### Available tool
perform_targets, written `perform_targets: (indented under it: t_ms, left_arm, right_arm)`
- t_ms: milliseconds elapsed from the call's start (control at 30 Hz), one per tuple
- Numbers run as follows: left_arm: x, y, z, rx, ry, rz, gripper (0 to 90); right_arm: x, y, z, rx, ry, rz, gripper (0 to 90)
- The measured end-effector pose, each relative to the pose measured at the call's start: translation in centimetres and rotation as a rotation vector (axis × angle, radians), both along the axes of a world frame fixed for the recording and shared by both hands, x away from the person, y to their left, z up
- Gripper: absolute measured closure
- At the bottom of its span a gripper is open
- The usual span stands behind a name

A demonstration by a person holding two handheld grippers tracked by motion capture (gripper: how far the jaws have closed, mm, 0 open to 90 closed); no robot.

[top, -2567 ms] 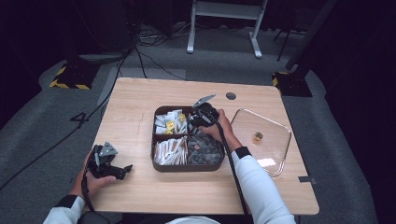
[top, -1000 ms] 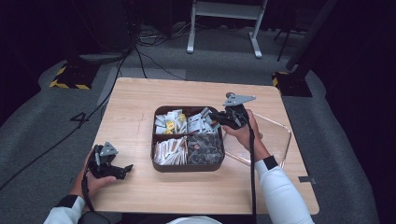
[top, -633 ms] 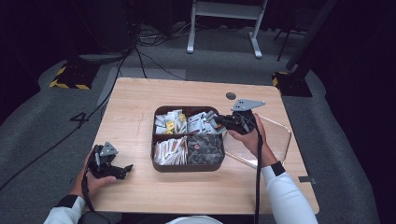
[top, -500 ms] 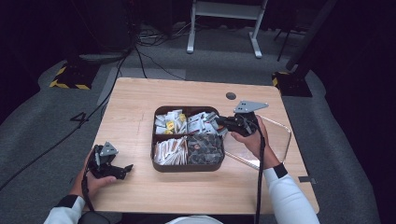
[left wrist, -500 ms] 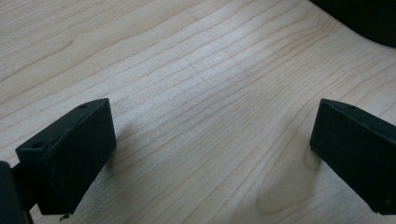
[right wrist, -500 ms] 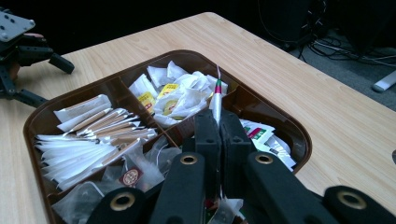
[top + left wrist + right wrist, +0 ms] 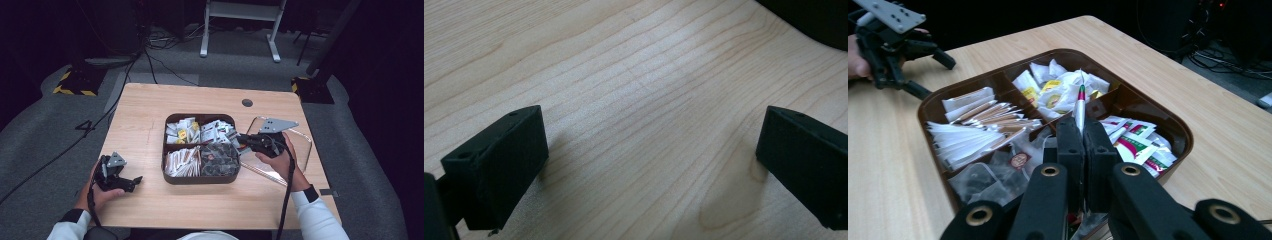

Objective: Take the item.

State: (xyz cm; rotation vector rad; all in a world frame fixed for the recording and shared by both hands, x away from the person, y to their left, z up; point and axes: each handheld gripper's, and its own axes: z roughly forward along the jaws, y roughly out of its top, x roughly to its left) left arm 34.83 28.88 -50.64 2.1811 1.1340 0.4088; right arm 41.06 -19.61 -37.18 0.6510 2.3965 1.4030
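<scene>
The thin white sachet with a red and green end (image 7: 1080, 107) stands edge-on, pinched between your right gripper's (image 7: 1082, 131) clenched fingers, above the brown four-compartment plastic tray (image 7: 1175, 125) on the light wooden table (image 7: 150, 110). Your left gripper (image 7: 125, 181) rests near the table's front-left edge, fingers released and spread wide over bare wood.

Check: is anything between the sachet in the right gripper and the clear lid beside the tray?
Nothing visible does. The right gripper, shut on the sachet, hangs over the left edge of the clear lid; the hand hides part of that lid.
</scene>
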Motion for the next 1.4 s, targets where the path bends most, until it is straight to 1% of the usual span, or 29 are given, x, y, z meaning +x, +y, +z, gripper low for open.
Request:
perform_targets:
  t_ms: [100, 133, 167, 200, 267, 300, 333, 500, 600, 633, 667, 700, 733, 767, 800, 833, 900, 967, 1000, 1033, 1100, 1233, 1400]
  left_arm:
    - [0.0, 0.0, 0.0, 0.0, 0.0, 0.0, 0.5]
    - [0.0, 0.0, 0.0, 0.0, 0.0, 0.0, 0.5]
    - [0.0, 0.0, 0.0, 0.0, 0.0, 0.0, 0.5]
    - [0.0, 0.0, 0.0, 0.0, 0.0, 0.0, 0.5]
    - [0.0, 0.0, 0.0, 0.0, 0.0, 0.001, 0.5]
    - [0.0, 0.0, 0.0, 0.001, 0.0, 0.001, 0.5]
    - [0.0, 0.0, 0.0, 0.001, 0.0, 0.001, 0.5]
    - [0.0, 0.0, 0.0, -0.001, -0.001, 0.0, 0.5]
    - [0.0, 0.0, 0.0, -0.002, 0.0, 0.001, 0.5]
    - [0.0, 0.0, 0.0, -0.002, -0.001, 0.002, 0.5]
    - [0.0, 0.0, 0.0, -0.001, 0.0, 0.001, 0.5]
    - [0.0, 0.0, 0.0, -0.002, 0.0, 0.001, 0.5]
    - [0.0, 0.0, 0.0, 0.0, 0.0, 0.001, 0.5]
    - [0.0, 0.0, 0.0, -0.002, -0.001, 0.002, 0.5]
    - [0.0, 0.0, 0.0, -0.002, -0.001, 0.002, 0.5]
    - [0.0, 0.0, 0.0, -0.001, -0.001, 0.002, 0.5]
    - [0.0, 0.0, 0.0, -0.002, -0.001, 0.003, 0.5]
    - [0.0, 0.0, 0.0, -0.001, -0.001, 0.002, 0.5]
    - [0.0, 0.0, 0.0, -0.001, -0.001, 0.002, 0.5]
    - [0.0, 0.0, 0.0, -0.001, -0.001, 0.002, 0.5]
    - [0.0, 0.0, 0.0, -0.001, 0.0, 0.002, 0.5]
    - [0.0, 0.0, 0.0, -0.001, -0.001, 0.002, 0.5]
    - [-0.1, 0.0, 0.0, -0.002, -0.001, 0.006, 0.5]
  right_arm:
    - [-1.0, -0.1, 0.0, 0.0, -0.003, 0.019, 88.7]
    - [-1.0, -0.1, 0.0, 0.0, -0.003, 0.019, 88.7]
    - [-1.5, -0.2, 0.0, -0.003, -0.005, 0.031, 88.7]
    - [-1.5, -0.2, 0.0, -0.003, -0.005, 0.031, 88.7]
    - [-2.0, -0.2, 0.0, -0.002, -0.005, 0.042, 88.7]
    - [-2.6, -0.2, 0.0, -0.006, -0.003, 0.057, 88.8]
    - [-2.6, -0.2, 0.0, -0.006, -0.003, 0.057, 88.8]
    - [-4.2, 0.1, -0.1, -0.019, -0.009, 0.098, 88.7]
    - [-5.2, 0.5, -0.3, -0.026, -0.005, 0.127, 88.7]
    - [-5.9, 0.7, -0.5, -0.035, -0.003, 0.148, 88.8]
    - [-5.9, 0.7, -0.5, -0.035, -0.003, 0.148, 88.8]
    - [-6.7, 1.2, -0.8, -0.05, 0.0, 0.176, 88.7]
    - [-6.7, 1.2, -0.8, -0.05, 0.0, 0.176, 88.7]
    - [-7.5, 1.7, -1.2, -0.064, 0.009, 0.206, 88.7]
    - [-7.5, 1.7, -1.2, -0.064, 0.009, 0.206, 88.7]
    - [-8.0, 2.3, -1.7, -0.082, 0.016, 0.228, 88.7]
    - [-8.3, 2.6, -1.9, -0.089, 0.02, 0.239, 88.7]
    - [-9.0, 3.3, -2.5, -0.106, 0.032, 0.272, 88.7]
    - [-9.0, 3.3, -2.5, -0.106, 0.032, 0.272, 88.7]
    - [-9.3, 3.6, -2.8, -0.11, 0.044, 0.292, 88.7]
    - [-9.4, 3.8, -3.0, -0.116, 0.044, 0.299, 88.7]
    - [-10.0, 4.8, -3.6, -0.137, 0.057, 0.335, 88.7]
    - [-10.3, 5.5, -4.2, -0.153, 0.067, 0.359, 88.7]
